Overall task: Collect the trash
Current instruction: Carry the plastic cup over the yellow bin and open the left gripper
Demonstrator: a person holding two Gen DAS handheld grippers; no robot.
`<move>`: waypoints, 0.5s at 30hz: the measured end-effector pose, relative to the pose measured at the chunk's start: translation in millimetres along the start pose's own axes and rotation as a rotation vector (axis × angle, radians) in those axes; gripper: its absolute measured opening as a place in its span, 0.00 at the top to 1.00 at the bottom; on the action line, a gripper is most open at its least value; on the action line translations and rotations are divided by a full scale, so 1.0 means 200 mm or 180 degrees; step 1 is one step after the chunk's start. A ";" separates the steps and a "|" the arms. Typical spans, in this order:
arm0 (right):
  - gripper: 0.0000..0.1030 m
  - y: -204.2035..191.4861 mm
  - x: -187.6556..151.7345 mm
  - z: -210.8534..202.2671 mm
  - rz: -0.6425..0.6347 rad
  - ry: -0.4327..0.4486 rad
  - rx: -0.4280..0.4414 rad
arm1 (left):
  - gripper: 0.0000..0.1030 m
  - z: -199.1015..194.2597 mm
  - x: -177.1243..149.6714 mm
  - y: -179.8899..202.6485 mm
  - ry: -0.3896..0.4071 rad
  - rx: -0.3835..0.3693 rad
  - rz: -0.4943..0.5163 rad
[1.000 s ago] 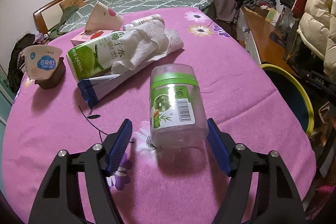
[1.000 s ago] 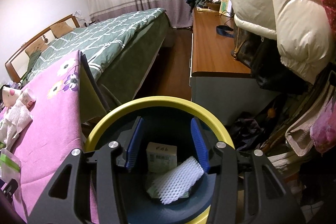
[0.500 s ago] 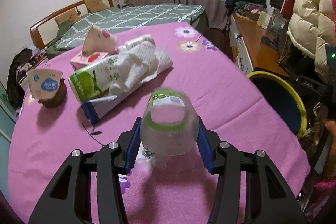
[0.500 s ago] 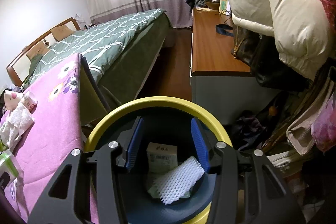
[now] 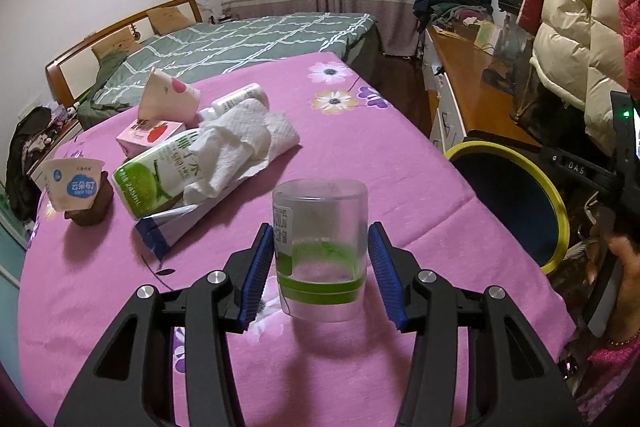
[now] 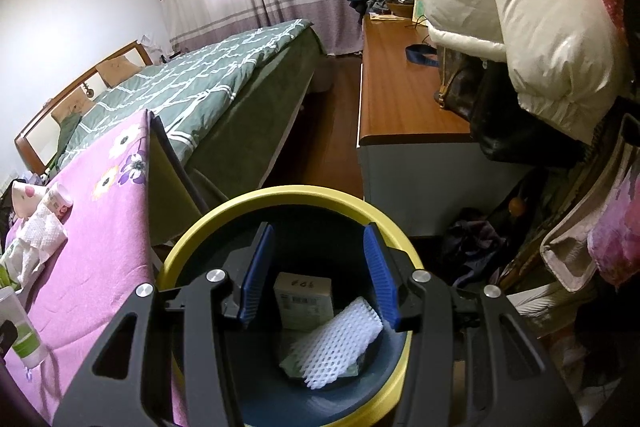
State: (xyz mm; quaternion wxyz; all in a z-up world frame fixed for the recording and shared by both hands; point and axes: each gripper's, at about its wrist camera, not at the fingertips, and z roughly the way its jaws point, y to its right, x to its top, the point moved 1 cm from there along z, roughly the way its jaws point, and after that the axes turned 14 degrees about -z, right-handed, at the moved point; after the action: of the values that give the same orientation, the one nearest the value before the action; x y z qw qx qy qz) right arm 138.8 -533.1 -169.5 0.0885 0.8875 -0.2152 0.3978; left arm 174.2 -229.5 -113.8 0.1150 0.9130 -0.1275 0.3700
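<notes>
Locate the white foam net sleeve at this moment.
Right wrist view: the white foam net sleeve lies inside the yellow-rimmed bin, against a small cardboard box.

"245ml" on green carton [image 5: 156, 173].

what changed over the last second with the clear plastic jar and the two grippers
The left gripper closed on the clear plastic jar with a green band and lifted it off the pink flowered cloth. The right gripper stayed open over the yellow-rimmed bin.
</notes>
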 end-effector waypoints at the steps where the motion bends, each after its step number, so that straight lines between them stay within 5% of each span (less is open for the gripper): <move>1: 0.56 0.01 0.00 0.00 0.0007 0.0003 0.0003 | 0.53 0.00 0.00 0.01 0.0002 -0.0007 0.0010; 15: 0.56 0.14 -0.02 -0.02 0.0073 -0.0006 -0.0061 | 0.53 0.02 0.11 0.37 0.0029 -0.0355 0.0322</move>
State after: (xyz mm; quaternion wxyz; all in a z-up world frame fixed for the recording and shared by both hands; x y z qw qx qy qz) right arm 121.1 -554.7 -171.2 0.0923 0.8844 -0.2292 0.3959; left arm 168.3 -303.5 -92.2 0.1475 0.8959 -0.1933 0.3718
